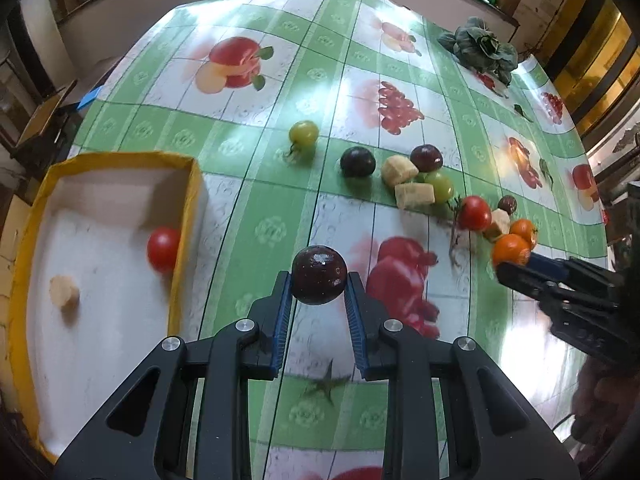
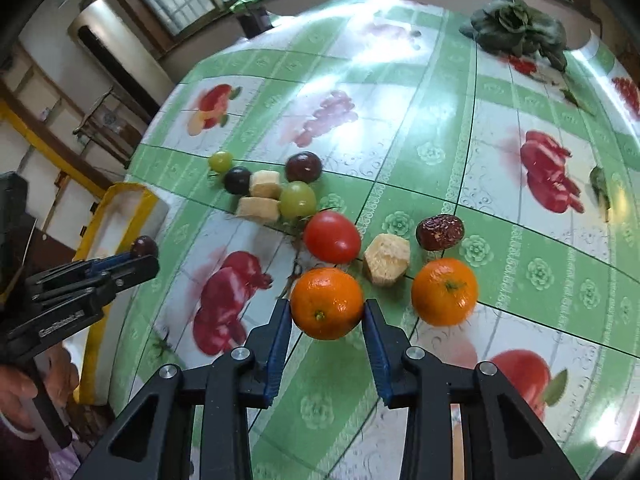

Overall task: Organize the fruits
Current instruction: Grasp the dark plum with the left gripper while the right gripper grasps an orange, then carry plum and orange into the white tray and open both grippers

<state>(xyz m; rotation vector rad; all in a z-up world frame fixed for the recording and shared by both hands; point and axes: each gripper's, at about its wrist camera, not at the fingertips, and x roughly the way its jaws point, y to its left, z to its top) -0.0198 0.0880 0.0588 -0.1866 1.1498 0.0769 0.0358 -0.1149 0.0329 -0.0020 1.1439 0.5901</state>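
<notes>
While the left claw clamps a dark plum, the right claw grips an orange.

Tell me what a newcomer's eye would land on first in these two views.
First, the left tool gripping a dark plum above the fruit-print tablecloth, beside the yellow-rimmed box that holds a red tomato and a pale chunk. Then the right tool closing on a bright orange on the table, with a second orange just to its right.
</notes>
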